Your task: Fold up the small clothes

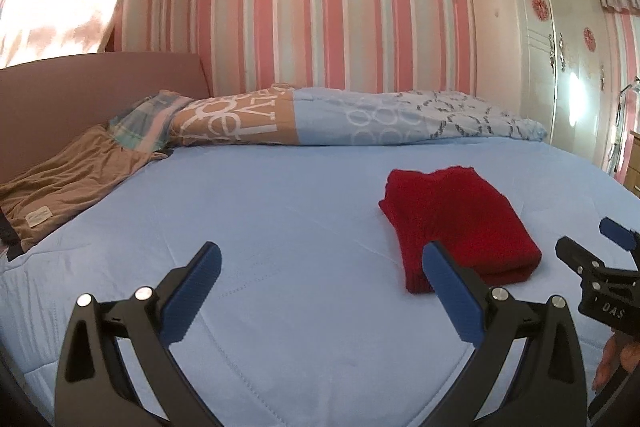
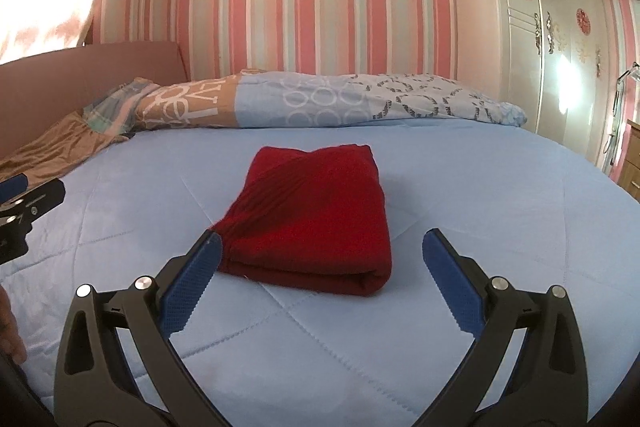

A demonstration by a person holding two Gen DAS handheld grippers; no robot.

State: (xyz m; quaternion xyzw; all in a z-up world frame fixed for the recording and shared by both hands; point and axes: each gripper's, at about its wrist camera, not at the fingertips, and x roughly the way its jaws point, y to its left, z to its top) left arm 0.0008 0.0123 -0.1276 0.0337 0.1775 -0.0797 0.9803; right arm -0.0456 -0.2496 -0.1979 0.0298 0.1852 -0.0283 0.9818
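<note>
My right hand-held gripper (image 2: 322, 267) hangs wide open and empty just short of the folded red garment (image 2: 312, 215) on the blue bed (image 2: 500, 187); my left hand-held gripper (image 1: 322, 267), equally spread, hovers beside it. The layers look loosely stacked, I think, so catching only the top one would drag the fold apart.

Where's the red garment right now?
The folded red garment lies on the light-blue bedspread, centred ahead of the right gripper, untouched between its open jaws.
</note>
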